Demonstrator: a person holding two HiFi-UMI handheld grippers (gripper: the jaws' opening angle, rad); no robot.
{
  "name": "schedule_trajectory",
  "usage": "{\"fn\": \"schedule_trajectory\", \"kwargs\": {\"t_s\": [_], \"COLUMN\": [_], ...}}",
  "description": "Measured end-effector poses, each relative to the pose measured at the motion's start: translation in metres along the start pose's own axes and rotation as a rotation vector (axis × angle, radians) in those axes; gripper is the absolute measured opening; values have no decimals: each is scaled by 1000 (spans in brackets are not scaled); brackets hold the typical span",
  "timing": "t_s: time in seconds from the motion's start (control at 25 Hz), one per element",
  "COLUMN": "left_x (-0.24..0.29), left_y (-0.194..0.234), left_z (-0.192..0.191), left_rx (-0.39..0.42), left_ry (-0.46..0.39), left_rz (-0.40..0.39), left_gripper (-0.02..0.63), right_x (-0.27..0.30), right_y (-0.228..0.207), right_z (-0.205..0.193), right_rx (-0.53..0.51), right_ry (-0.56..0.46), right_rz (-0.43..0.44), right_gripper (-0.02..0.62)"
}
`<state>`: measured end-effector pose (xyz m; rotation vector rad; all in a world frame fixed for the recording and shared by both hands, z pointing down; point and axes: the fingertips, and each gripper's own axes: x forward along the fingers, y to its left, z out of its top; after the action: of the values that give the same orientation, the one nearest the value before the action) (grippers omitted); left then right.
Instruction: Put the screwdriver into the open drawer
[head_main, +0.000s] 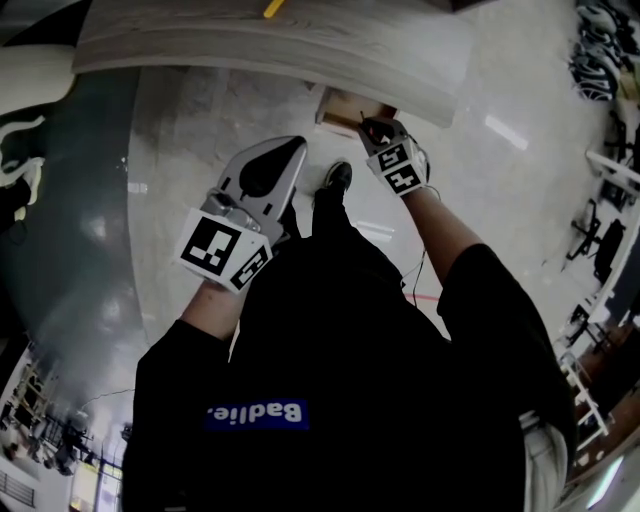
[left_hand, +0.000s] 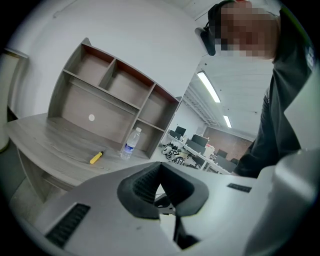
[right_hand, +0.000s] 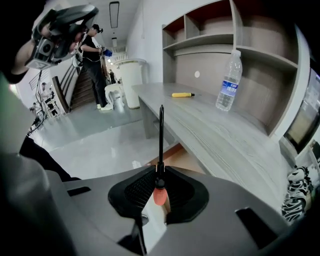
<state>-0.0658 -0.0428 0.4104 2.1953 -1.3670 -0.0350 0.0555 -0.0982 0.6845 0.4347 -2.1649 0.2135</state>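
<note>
A screwdriver (right_hand: 161, 140) with a thin black shaft and a small orange handle is clamped in my right gripper (right_hand: 160, 172), shaft pointing straight out ahead. In the head view that right gripper (head_main: 373, 128) points down over the open wooden drawer (head_main: 345, 106) sticking out from under the grey desk (head_main: 300, 45). The drawer's brown inside (right_hand: 176, 156) shows just beyond the jaws in the right gripper view. My left gripper (head_main: 296, 146) hangs to the left of the drawer, shut with nothing in it (left_hand: 160, 167).
On the desk lie a yellow tool (right_hand: 183, 94) and an upright water bottle (right_hand: 228, 81), in front of a shelf unit (left_hand: 115, 100). Glossy floor (head_main: 200, 150) spreads below the desk. The person's shoe (head_main: 337, 177) stands near the drawer. Another person stands far off.
</note>
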Motion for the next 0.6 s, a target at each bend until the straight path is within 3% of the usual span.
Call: {"fn": "schedule_trajectory", "kwargs": {"t_s": [0.24,0.6], "left_x": [-9,-18], "left_y": [7,16], "left_z": [-8,-22], "left_rx": [-18,-35], "left_ry": [1,16], "left_rz": [21,39], "left_gripper": [2,2], "right_x": [20,50], "right_y": [-1,-5], "right_z": [-24,-47], "right_rx": [-75,-96], "right_ry": [101,187], "right_rz": [-14,-21], "right_gripper": [77,77]}}
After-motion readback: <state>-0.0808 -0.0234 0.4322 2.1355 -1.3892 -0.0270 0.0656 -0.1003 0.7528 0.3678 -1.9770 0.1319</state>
